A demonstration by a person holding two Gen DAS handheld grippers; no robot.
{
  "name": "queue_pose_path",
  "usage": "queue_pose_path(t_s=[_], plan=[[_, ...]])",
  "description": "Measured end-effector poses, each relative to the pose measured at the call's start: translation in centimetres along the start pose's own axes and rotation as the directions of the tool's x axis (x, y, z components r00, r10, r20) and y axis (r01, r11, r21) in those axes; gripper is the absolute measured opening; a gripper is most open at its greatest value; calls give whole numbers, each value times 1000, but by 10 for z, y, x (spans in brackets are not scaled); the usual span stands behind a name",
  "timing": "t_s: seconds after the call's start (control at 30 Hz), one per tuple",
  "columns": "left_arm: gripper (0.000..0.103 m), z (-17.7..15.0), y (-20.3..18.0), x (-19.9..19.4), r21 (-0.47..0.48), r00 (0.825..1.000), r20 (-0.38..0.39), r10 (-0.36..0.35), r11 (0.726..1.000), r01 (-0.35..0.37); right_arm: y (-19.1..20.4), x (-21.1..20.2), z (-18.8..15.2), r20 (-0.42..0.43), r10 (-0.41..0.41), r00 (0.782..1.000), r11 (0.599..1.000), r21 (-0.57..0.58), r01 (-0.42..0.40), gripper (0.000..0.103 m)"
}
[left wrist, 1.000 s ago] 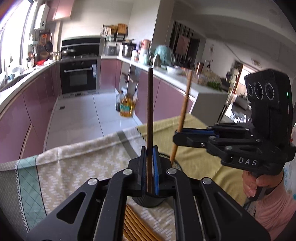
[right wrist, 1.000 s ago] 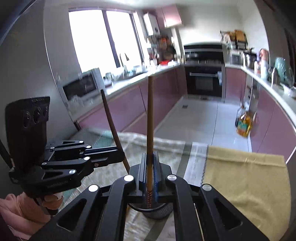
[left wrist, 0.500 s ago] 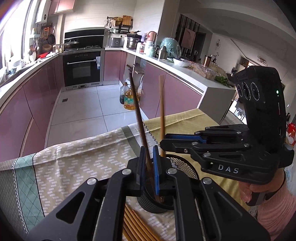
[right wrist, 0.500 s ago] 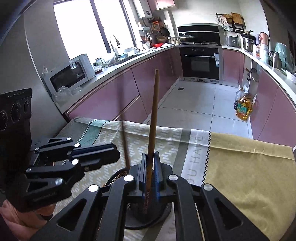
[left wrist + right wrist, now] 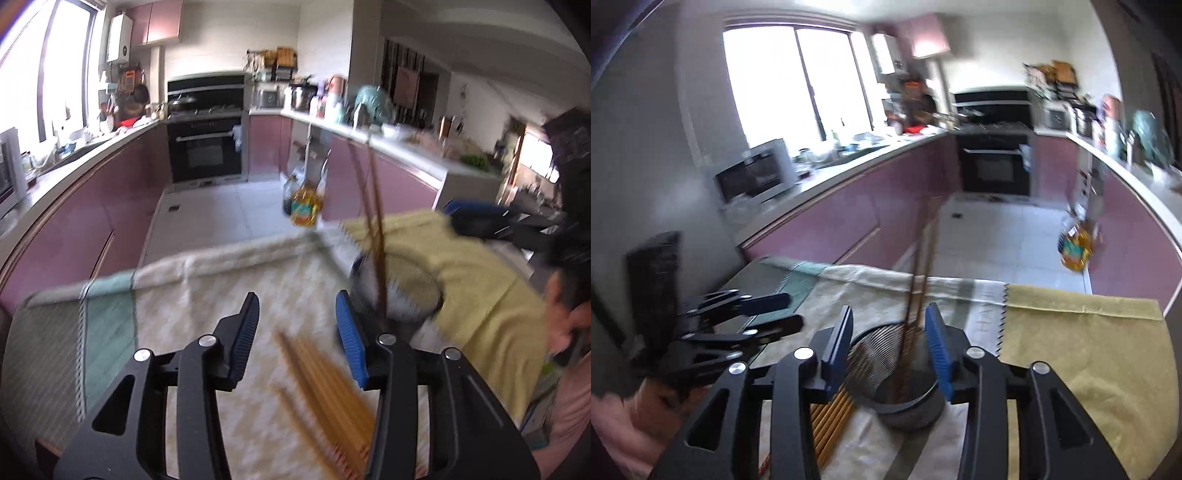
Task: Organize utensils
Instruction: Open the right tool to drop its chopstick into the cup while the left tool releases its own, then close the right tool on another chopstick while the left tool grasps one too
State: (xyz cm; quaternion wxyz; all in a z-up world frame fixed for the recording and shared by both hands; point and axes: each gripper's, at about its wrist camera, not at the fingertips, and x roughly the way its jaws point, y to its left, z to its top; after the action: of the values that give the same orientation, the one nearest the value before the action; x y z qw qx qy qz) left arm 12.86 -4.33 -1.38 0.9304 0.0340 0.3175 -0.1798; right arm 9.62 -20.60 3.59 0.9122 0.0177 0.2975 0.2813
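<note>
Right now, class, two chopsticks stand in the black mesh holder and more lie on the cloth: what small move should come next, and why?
Probably lower the left claw onto the loose chopsticks below it. Its jaws are opening with nothing between them, and the two chopsticks already stand in the holder.

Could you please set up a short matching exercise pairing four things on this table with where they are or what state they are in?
Things:
1. two chopsticks
2. bundle of chopsticks
3. left gripper
4. yellow cloth

Places or states:
A. spread flat over the table's right part
B. standing in the black mesh holder
C. jaws opening, nothing between them
D. lying flat on the patterned cloth

Pairs: 1-B, 2-D, 3-C, 4-A
</note>
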Motion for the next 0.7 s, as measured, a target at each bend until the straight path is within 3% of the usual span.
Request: queue_pose_path(t_s=[0.2, 0.4, 0.7], plan=[[43, -57, 11, 12, -19, 987, -161, -9, 1000, 6, 27, 24, -48, -160, 73, 984, 997, -12, -76, 40], [43, -91, 9, 20, -37, 973, -230, -31, 999, 23, 33, 68, -88, -306, 50, 951, 999, 20, -46, 40], [42, -105, -4, 23, -6, 964, -264, -27, 1000, 26, 47, 81, -109, -351, -20, 936, 1000, -6, 19, 39]])
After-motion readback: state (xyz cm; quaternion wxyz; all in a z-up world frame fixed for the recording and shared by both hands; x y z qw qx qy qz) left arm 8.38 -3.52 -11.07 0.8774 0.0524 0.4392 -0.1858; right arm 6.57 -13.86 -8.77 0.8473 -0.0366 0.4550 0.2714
